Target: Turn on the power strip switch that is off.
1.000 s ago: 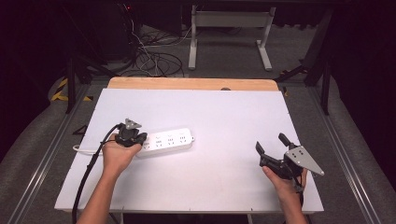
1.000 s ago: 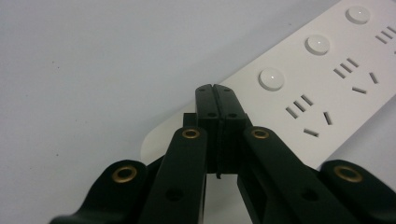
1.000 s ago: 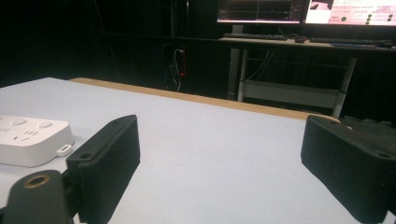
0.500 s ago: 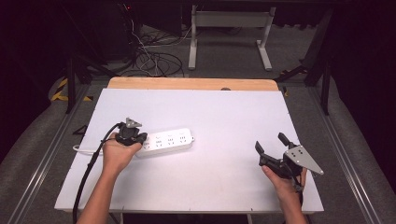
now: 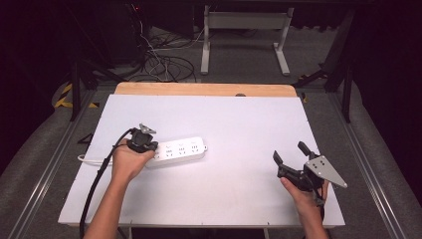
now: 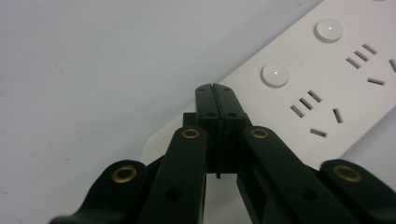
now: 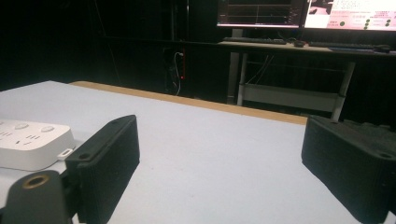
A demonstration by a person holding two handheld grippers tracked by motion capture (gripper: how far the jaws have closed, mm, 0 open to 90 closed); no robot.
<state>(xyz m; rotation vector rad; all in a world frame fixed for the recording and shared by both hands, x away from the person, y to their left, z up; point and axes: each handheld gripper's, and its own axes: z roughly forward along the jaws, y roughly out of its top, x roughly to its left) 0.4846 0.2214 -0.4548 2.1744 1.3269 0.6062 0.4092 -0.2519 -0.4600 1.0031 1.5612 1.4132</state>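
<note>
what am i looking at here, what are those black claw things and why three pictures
A person sits at a white table and holds a hand-held two-jaw gripper in each hand. The high view looks down from above; the other two pictures come from a small camera riding on each gripper. A white power strip lies on the table. The left gripper has its jaws pressed together over the strip's end, with nothing seen between them. The right gripper is wide open and holds nothing, off to the strip's right.

power strip [image 6: 322,79]: far end cut off at 2 o'clock edge, near end hidden behind closed left gripper [image 6: 215,88] | white cord [image 5: 88,160]: partly hidden under hand | power strip, right gripper view: cut off at 9 o'clock
</note>
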